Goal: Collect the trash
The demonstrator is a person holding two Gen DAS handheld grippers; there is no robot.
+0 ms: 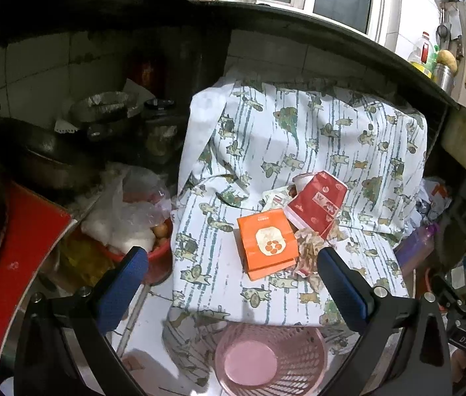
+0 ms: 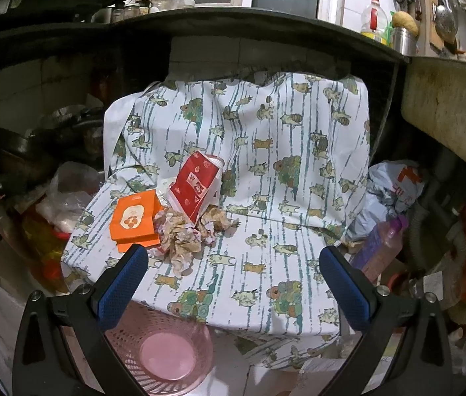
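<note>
Both jaws stood apart, nothing held: left hand-held gripper (image 1: 233, 260), right hand-held gripper (image 2: 233, 260). Trash pile sat on the cloth-covered worktop (image 2: 299, 171): orange box (image 1: 267, 243) just ahead of the left hand-held gripper, between its fingers; red paper bag (image 1: 315, 205) beyond it, touching; crumpled wrappers (image 2: 183, 234) ahead-left of the right one. Pink basket (image 1: 271, 359) below, near edge, empty. Likely first pick not yet started. Best to straddle the box across its narrow sides, close firmly, lift clear of the wrappers, then drop straight down into the basket.
</note>
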